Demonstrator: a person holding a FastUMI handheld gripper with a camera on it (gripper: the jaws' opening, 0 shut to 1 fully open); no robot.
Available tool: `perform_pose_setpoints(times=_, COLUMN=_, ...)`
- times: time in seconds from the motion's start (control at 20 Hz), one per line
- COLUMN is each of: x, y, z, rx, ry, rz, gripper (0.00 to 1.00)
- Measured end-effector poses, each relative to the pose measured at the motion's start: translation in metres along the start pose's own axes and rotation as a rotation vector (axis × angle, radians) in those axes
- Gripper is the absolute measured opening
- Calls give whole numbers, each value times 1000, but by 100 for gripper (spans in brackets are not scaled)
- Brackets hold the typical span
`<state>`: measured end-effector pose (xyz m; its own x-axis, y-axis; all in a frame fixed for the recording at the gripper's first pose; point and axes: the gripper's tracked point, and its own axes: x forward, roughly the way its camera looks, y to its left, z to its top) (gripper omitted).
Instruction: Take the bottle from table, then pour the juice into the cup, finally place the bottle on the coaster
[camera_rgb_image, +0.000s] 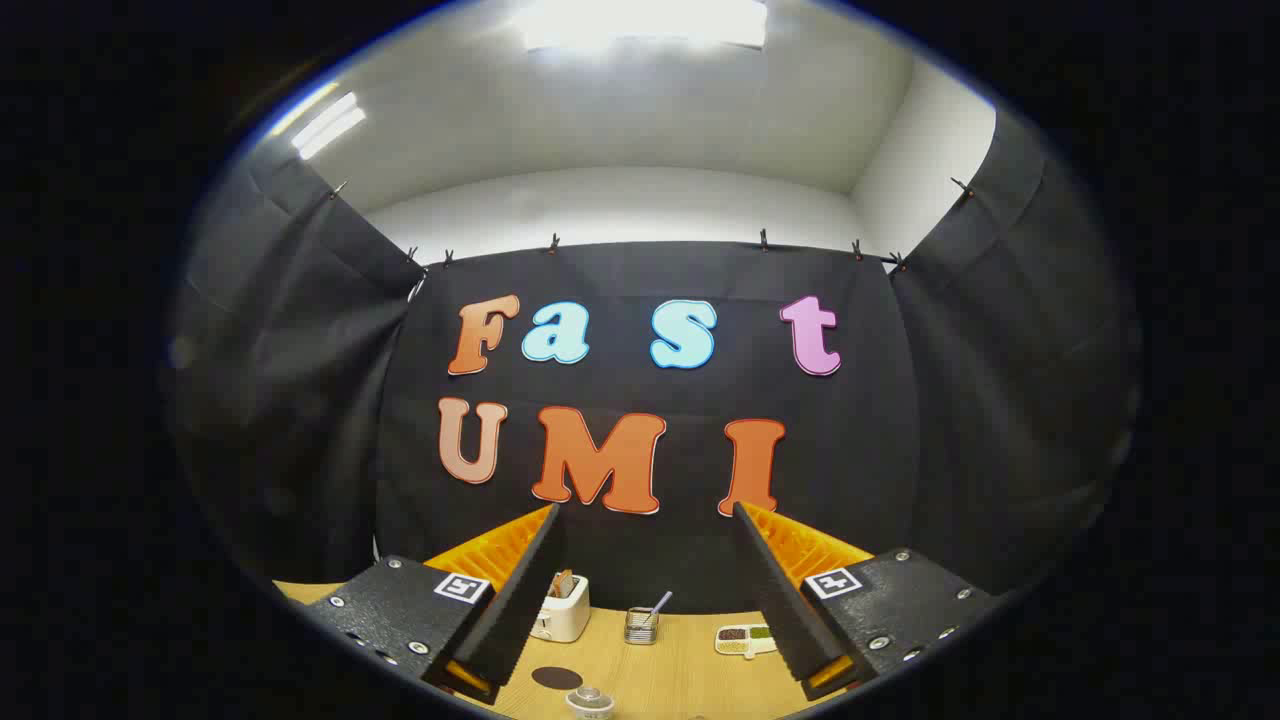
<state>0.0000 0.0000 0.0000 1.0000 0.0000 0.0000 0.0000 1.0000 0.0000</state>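
My gripper (645, 520) is held high above the wooden table (680, 670) and stands open, with nothing between its fingers. Below the gap, on the near part of the table, lies a dark round coaster (557, 678). Just nearer than the coaster stands a clear glass cup (590, 702), only its top visible. The rest of the near table is hidden under the fingers.
At the far edge of the table, against the booth's black wall, stand a white toaster (562, 610) with bread in it, a small metal holder (641, 625) with a utensil, and a white dish (744, 640) with divided compartments.
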Motion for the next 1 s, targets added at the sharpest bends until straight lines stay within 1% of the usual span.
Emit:
perform_pose_setpoints(times=0.55, x=2, y=4, z=-14, rx=9, ry=27, rz=15, gripper=99)
perform_pose_setpoints(times=1.0, x=4, y=8, z=-13, rx=7, ry=28, rz=23, gripper=99)
